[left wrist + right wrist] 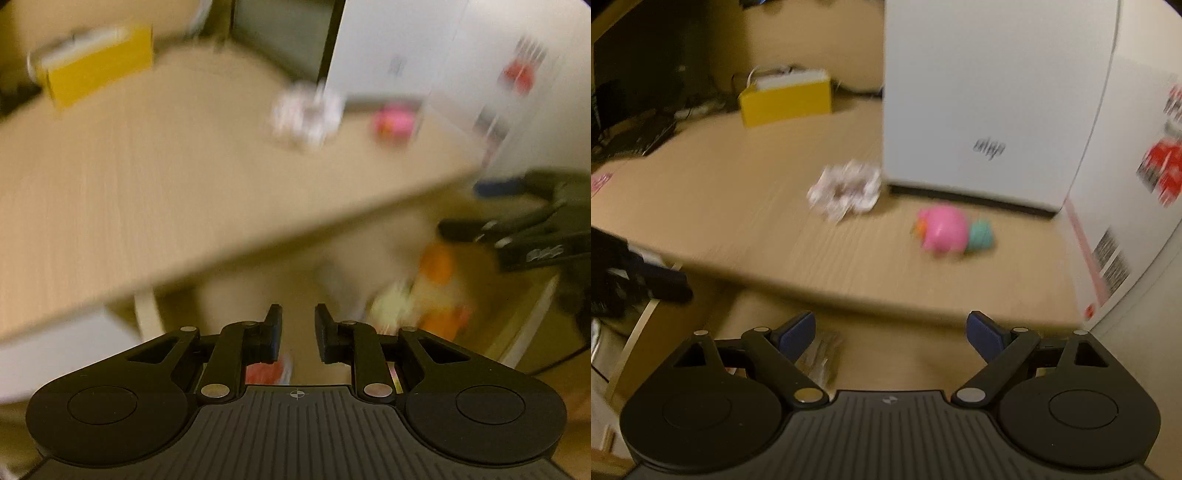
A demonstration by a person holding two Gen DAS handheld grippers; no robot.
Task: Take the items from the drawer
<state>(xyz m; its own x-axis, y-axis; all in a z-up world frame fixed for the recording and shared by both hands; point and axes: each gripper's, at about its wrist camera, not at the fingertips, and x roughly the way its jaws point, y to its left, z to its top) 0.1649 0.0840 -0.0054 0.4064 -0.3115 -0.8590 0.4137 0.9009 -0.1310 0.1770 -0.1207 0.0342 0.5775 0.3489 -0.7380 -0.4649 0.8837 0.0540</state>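
Observation:
The view is blurred. Below the wooden table edge the drawer (528, 321) stands pulled out. Inside it lie an orange item (439, 273), a pale yellow-green item (391, 302) and a red packet (264, 371). My left gripper (298, 314) hovers above the drawer, its fingers a narrow gap apart with nothing between them. My right gripper (469, 208) reaches in from the right over the orange item. In the right wrist view the right gripper (891, 325) is wide open and empty above the drawer floor (905, 354), with a clear plastic packet (822, 354) beside its left finger.
The wooden table (738, 206) bears a pink and teal toy (951, 230), a crumpled white wrapper (846, 190), a yellow box (785, 98), a white case (990, 103) and a dark keyboard (635, 138). A white carton (1126, 206) stands at the right.

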